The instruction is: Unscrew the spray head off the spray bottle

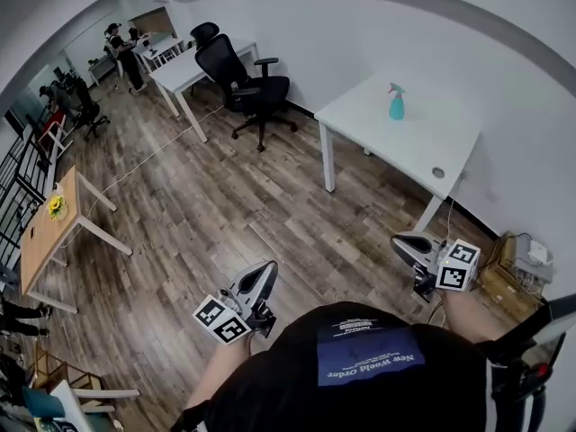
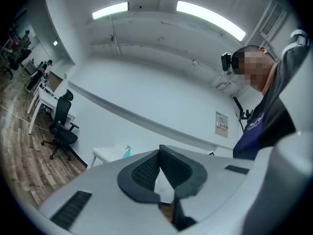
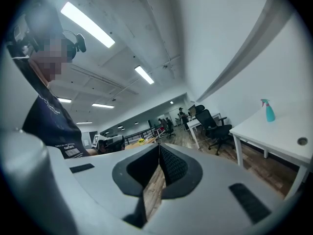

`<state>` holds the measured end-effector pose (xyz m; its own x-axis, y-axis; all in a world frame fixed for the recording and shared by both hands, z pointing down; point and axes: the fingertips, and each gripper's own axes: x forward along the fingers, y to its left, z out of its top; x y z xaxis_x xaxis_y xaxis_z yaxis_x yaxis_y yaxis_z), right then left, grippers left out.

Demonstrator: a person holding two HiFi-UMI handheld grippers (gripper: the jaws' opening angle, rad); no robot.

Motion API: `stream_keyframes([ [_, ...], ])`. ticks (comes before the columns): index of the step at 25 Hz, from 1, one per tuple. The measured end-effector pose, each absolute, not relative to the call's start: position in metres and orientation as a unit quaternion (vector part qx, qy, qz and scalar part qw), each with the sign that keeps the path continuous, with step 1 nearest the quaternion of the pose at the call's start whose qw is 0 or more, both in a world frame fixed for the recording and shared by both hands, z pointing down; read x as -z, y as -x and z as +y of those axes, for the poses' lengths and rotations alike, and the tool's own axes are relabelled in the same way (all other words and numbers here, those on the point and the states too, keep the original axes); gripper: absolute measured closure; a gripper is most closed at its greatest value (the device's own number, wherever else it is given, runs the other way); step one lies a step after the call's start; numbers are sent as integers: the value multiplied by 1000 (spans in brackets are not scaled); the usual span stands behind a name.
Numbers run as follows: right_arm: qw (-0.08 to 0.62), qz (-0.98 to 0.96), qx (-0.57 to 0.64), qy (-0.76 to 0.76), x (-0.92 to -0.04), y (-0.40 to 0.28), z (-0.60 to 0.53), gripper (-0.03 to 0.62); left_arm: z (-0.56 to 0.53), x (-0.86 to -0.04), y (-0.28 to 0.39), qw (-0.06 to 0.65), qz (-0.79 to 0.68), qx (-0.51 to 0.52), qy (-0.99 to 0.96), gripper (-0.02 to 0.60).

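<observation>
Open office with wood-plank floor (image 1: 225,214), teal spray bottle (image 1: 396,103) upright on white tabletop (image 1: 432,147) by the wall (image 1: 360,25), black office chair (image 1: 245,86) nearby, left tool (image 1: 267,267) and right tool (image 1: 401,241) both closed on nothing, well apart from the bottle

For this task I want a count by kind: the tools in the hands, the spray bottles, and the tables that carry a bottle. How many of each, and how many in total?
Tools: 2, the left tool and the right tool
Spray bottles: 1, the teal spray bottle
Tables carrying a bottle: 1, the white table
Total: 4
</observation>
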<state>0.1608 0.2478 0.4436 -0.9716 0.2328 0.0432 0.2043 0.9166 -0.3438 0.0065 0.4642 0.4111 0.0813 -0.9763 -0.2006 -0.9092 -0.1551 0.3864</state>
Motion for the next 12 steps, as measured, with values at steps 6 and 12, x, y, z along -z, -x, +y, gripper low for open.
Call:
stream_keyframes([
  [6,32,-974,-159,157,-416,-130,161,597,388,-388,0,65,-668,211,-711,580],
  [12,24,-970,-171,170,-415,-125,92,597,309,-384,-7,78,-665,198,-716,580],
])
